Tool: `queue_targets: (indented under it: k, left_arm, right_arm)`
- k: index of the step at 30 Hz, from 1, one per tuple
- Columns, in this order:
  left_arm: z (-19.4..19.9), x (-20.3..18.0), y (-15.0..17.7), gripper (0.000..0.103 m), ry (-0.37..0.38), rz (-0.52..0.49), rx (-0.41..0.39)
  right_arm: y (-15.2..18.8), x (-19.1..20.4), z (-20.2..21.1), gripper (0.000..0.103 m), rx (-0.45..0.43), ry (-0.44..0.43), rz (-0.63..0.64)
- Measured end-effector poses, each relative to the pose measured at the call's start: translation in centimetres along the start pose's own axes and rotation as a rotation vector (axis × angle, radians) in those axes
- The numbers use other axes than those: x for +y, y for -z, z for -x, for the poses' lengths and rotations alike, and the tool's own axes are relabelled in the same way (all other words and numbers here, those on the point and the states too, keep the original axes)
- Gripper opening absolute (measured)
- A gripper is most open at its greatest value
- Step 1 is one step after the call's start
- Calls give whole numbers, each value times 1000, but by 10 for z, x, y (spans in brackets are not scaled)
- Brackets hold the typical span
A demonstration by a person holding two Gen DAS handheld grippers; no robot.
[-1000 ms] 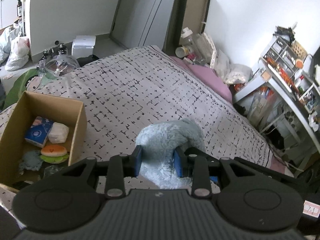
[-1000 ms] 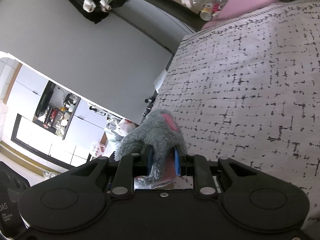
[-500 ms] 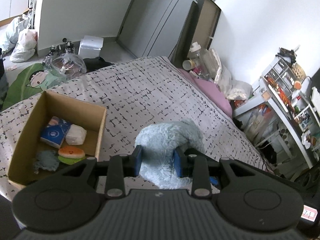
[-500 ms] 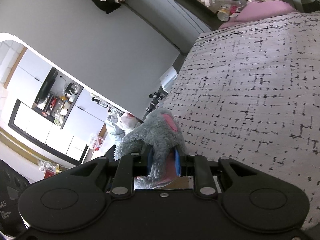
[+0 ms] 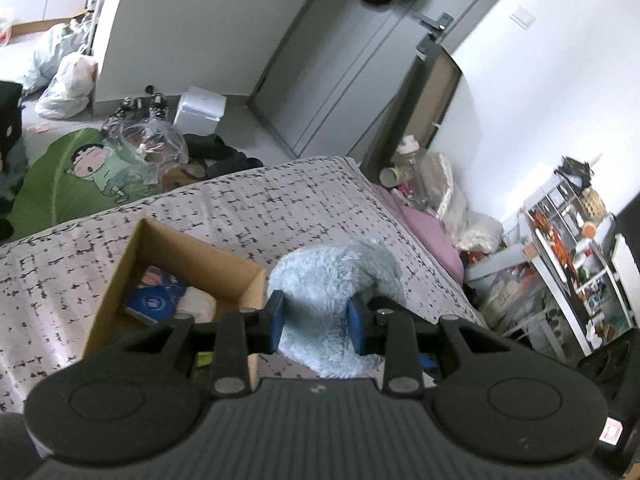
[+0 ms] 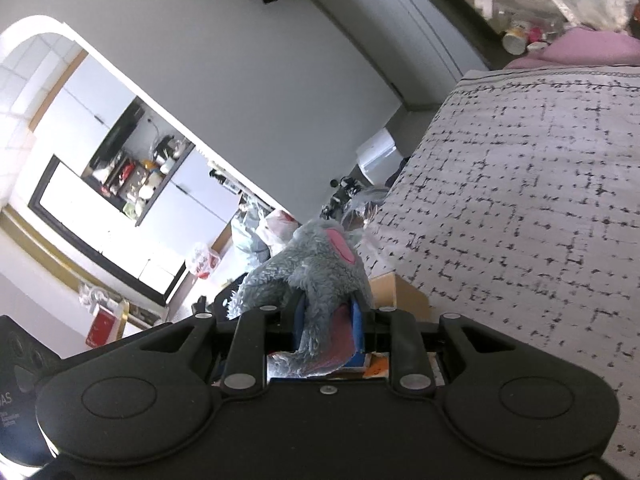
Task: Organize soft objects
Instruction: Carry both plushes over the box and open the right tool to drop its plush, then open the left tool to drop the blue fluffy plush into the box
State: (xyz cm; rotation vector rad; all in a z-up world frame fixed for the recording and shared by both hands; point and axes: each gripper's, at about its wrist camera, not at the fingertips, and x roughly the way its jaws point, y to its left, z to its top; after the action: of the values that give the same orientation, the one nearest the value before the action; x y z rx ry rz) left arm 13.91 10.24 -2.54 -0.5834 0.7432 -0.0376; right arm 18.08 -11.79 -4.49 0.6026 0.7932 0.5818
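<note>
Because both pairs of tongs carry the same plush toy, I have each end pinched: the left tongs squeeze its pale blue fluffy body, and the right tongs grip a grey limb with a pink patch — their jaws have just been easing apart a little, with fur between the pads. The toy hangs in the air above the bed, just beside the cardboard box. That box already holds a blue packet — so I judge it the drop-off.
</note>
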Motion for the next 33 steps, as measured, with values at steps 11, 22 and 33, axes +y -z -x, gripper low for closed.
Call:
queue_targets:
  k: [11, 22, 33]
  left_arm:
    - [-13, 60, -10, 31, -4, 106, 29]
    - [-46, 97, -12, 31, -8, 198, 90]
    - [-78, 112, -8, 31, -23, 253, 150]
  right_arm:
    - [14, 27, -44, 27, 58, 47, 60]
    - [19, 33, -78, 27, 101, 139, 109]
    - [19, 12, -85, 49, 118, 204, 63]
